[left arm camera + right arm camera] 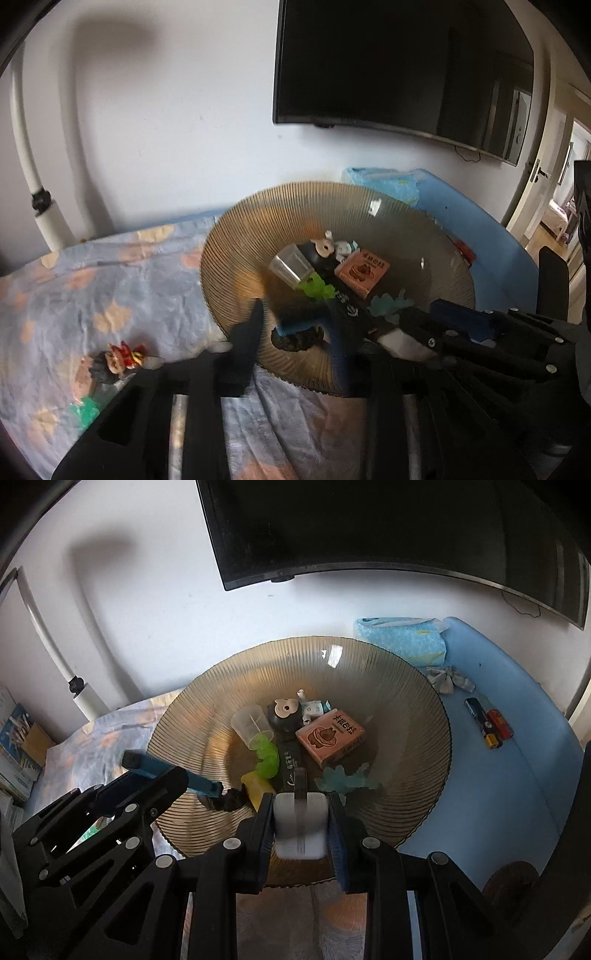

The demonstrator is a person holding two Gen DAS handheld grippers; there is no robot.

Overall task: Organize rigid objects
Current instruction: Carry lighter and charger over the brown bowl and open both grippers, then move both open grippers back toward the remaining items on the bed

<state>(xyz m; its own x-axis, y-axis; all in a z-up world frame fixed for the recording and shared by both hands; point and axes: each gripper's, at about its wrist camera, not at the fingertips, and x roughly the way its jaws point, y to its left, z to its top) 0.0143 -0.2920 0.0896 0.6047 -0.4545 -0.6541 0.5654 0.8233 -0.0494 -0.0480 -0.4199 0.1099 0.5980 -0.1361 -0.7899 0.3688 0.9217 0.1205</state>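
Right claw (301,821) is clamped on a white block (300,825) over the bowl's (417,805) near rim. Left claw (295,325) stands apart above a dark figurine (297,338), nothing gripped. Mid-bowl lie a cup (249,723), box (330,736) and green pieces. Left to gather, I judge: a figurine (114,363) on the bedspread, batteries (489,722) on the blue cushion (517,775).

Amber ribbed bowl (388,686), orange box (330,737), blue floral sheet (110,288)
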